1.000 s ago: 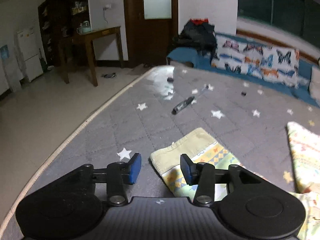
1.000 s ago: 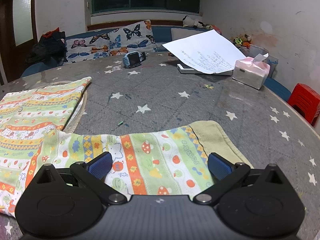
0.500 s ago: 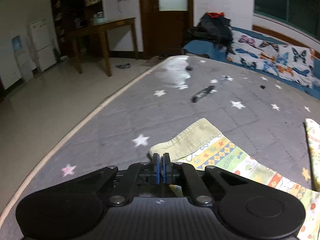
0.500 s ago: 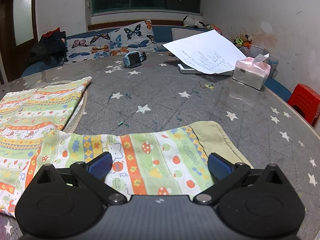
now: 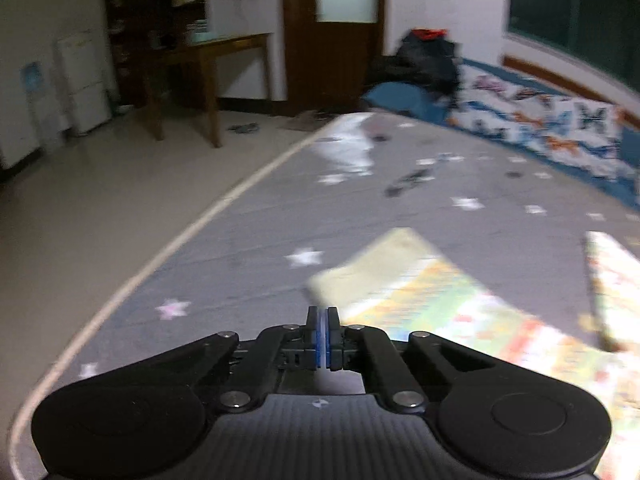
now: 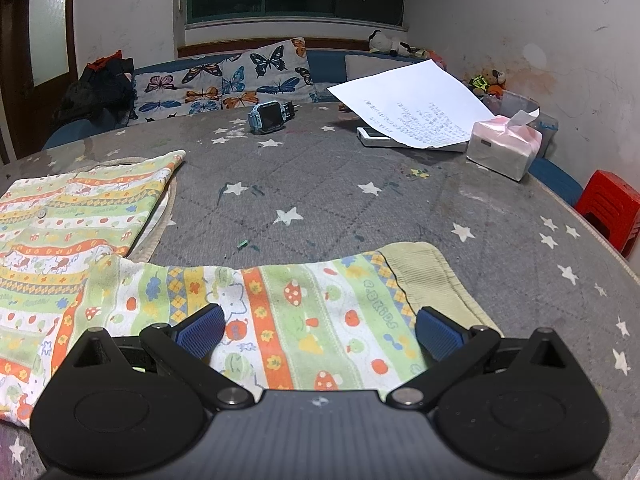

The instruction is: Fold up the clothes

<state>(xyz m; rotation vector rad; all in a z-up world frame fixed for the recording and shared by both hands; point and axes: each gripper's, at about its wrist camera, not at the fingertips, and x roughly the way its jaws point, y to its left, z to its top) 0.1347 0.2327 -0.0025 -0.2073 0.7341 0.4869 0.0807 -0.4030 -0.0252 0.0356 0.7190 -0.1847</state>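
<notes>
Left hand-held gripper (image 5: 322,338) pinched together, apparently on cuff (image 5: 372,268) of sleeve; blurred. Right hand-held gripper (image 6: 318,330) spread wide over garment (image 6: 280,304) on tabletop (image 6: 360,208). Grasping step; next, clamping right, then folding across.

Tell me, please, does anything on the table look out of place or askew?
Yes: the sheet of paper sits propped at a tilt over a flat white device beside the tissue pack, and a watch lies on the table.
</notes>
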